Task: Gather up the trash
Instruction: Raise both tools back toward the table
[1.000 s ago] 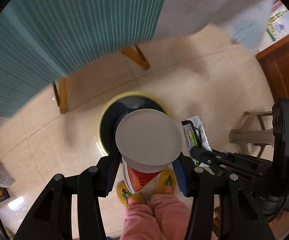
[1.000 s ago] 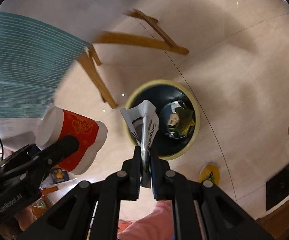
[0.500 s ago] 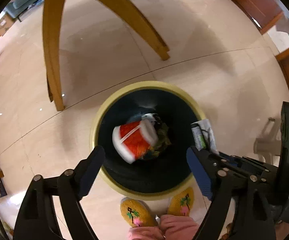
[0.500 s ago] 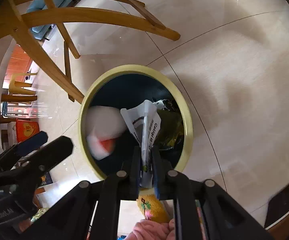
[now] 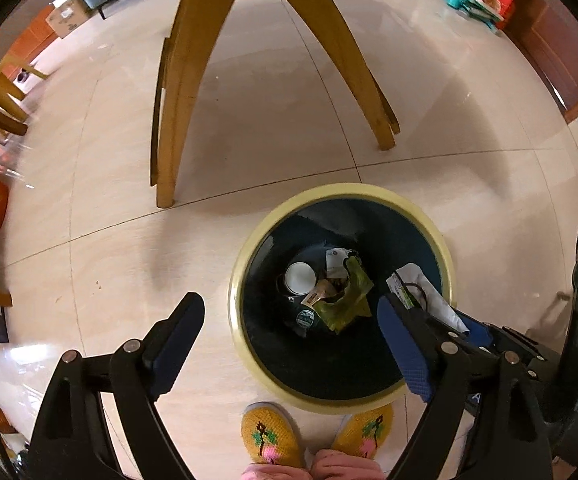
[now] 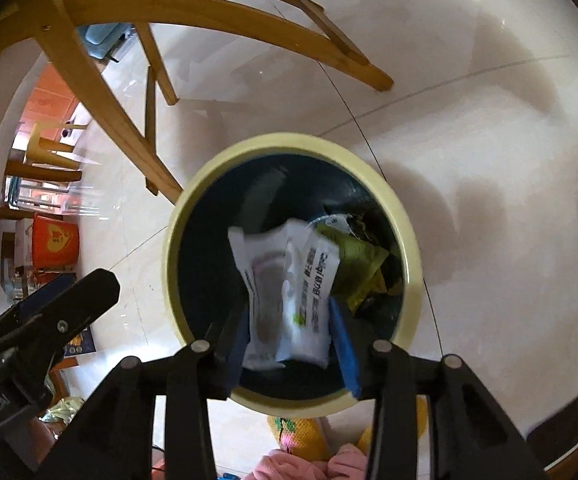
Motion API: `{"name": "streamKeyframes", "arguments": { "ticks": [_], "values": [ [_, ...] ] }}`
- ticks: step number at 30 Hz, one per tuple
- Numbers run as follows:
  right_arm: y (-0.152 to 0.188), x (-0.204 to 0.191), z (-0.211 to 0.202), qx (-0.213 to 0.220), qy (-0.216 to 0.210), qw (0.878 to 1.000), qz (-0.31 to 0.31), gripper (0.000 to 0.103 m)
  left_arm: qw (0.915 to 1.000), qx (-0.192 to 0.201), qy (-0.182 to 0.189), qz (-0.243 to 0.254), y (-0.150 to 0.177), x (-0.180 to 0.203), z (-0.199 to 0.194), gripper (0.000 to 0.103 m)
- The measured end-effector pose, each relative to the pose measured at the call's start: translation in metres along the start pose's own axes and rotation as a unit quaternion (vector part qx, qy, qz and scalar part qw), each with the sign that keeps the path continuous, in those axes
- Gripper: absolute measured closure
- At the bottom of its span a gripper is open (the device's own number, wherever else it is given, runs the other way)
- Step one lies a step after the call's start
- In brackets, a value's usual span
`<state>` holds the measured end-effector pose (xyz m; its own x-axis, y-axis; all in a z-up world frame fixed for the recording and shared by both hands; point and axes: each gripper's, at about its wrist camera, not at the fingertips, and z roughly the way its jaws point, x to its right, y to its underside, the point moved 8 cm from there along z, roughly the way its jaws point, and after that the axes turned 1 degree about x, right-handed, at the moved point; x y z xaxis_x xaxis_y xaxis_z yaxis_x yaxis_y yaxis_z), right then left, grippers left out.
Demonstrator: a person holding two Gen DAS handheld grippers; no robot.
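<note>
Right gripper, fingers spreading, is dropping the white printed wrapper into the yellow-rimmed dark round bin; left gripper fingers spread, empty; next: fetching more trash.

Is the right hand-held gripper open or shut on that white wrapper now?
Open. The right hand-held gripper has its jaws spread, and the white wrapper sits loose and blurred between them, over the bin. Whether a pad touches it, cannot tell.

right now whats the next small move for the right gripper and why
Probably just open a little wider. The right gripper sits over the bin with its jaws already parted, and the white packet hangs between them above the dark inside, so it should drop in. The left gripper is open and empty.
</note>
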<state>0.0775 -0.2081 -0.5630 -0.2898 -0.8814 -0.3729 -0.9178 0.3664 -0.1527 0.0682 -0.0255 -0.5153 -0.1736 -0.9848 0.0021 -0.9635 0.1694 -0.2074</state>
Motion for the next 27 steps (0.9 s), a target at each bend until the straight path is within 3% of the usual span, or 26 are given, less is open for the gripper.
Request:
{"name": "streamKeyframes", "arguments": {
  "ticks": [11, 18, 27],
  "values": [
    [0.006, -0.019, -0.042, 0.015, 0.004, 1.000, -0.011, 0.034, 0.9999, 0.005, -0.004, -0.013, 0.005, -0.001, -0.057, 0.016],
    [0.012, -0.047, -0.100, 0.017, -0.002, 1.000, -0.023, 0.034, 0.9998, 0.010, -0.008, -0.014, -0.001, -0.009, -0.129, 0.016],
    [0.015, -0.089, -0.217, 0.036, -0.009, 0.998, -0.043, 0.034, 0.9994, 0.030, 0.011, -0.010, -0.018, -0.016, -0.243, 0.016]
  ]
}}
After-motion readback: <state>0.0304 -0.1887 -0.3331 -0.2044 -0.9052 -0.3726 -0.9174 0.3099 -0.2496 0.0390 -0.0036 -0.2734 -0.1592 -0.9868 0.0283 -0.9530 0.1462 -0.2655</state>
